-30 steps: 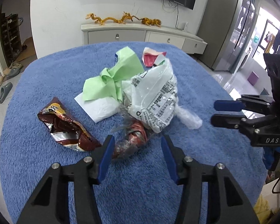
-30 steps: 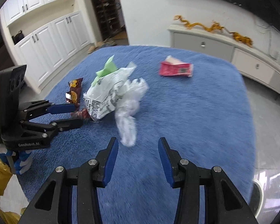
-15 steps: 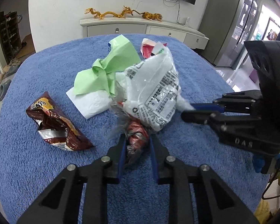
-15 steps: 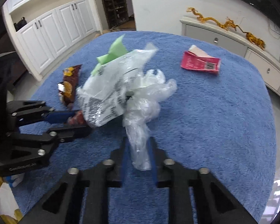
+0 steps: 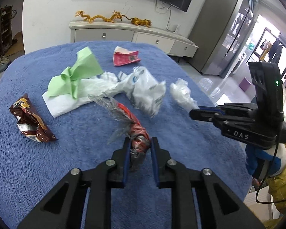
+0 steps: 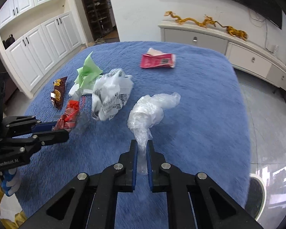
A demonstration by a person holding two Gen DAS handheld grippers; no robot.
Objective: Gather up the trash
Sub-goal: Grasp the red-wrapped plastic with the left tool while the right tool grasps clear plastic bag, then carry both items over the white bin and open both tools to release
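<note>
1. Left wrist view: the left gripper [image 5: 138,145] is clamped on the near end of a crumpled red and silver wrapper [image 5: 131,124], its jaws having just been closing on it. The wrapper's clear tail trails up and to the left over the blue fleece cover [image 5: 76,152].
2. Farther out lie a green paper [image 5: 76,76] on a white sheet [image 5: 63,105], with a printed white bag [image 5: 143,91] to the right. A brown snack packet [image 5: 31,120] lies at the left and a pink carton [image 5: 125,57] at the far side.
3. At the right the right gripper [image 5: 193,111] pinches a clear plastic bag [image 5: 181,93].
4. Right wrist view: the right gripper [image 6: 142,152] is closed tight on the thin neck of the clear plastic bag [image 6: 150,110], whose bulk stands beyond the fingertips.
5. At the left the left gripper [image 6: 61,127] holds the red wrapper [image 6: 70,116], near the printed white bag [image 6: 110,97]. The brown snack packet [image 6: 58,93] and green paper [image 6: 87,72] lie farther left, the pink carton [image 6: 158,61] far off.
</note>
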